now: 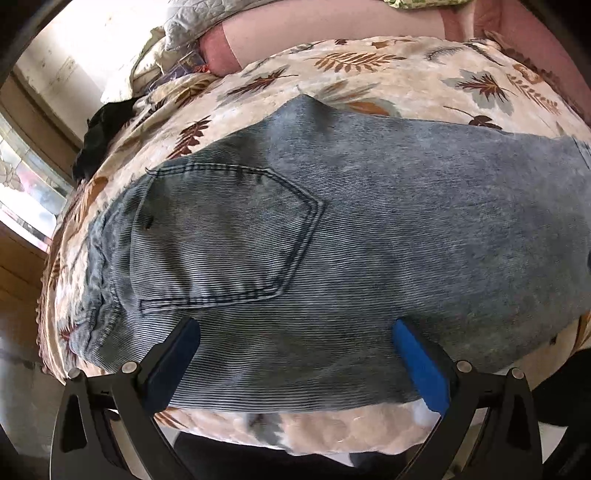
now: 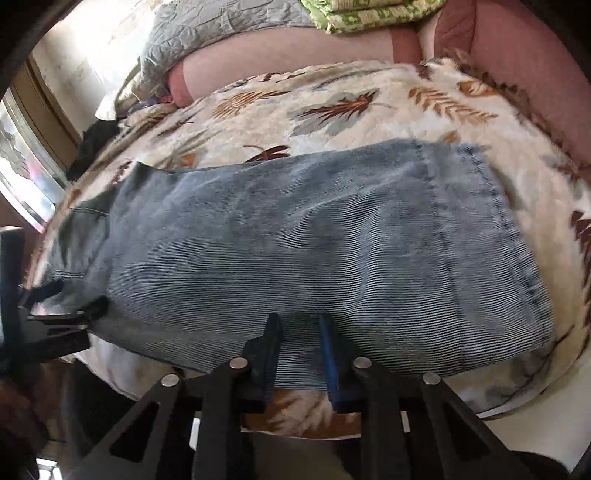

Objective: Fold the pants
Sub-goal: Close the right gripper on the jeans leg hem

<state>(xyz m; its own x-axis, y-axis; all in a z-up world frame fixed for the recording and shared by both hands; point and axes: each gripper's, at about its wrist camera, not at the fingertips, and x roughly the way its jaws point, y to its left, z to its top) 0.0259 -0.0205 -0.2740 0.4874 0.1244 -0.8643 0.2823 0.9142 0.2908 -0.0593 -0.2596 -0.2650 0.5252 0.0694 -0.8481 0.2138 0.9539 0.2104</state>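
Faded blue jeans (image 1: 332,229) lie flat on a leaf-patterned blanket (image 1: 369,74), back pocket (image 1: 221,236) facing up at the left. My left gripper (image 1: 295,332) is open, its blue pads wide apart over the near edge of the jeans by the pocket. In the right wrist view the jeans (image 2: 295,240) stretch to a hemmed end (image 2: 480,221) on the right. My right gripper (image 2: 301,325) sits at the near edge of the jeans with its pads close together, a narrow strip of denim showing between them. The left gripper (image 2: 70,317) shows at that view's left edge.
The blanket (image 2: 332,103) covers a pink couch or bed (image 2: 517,66). A grey quilt (image 2: 207,26) and a green patterned cloth (image 2: 369,14) lie at the back. A dark garment (image 1: 99,136) lies at the left near a window (image 1: 26,192).
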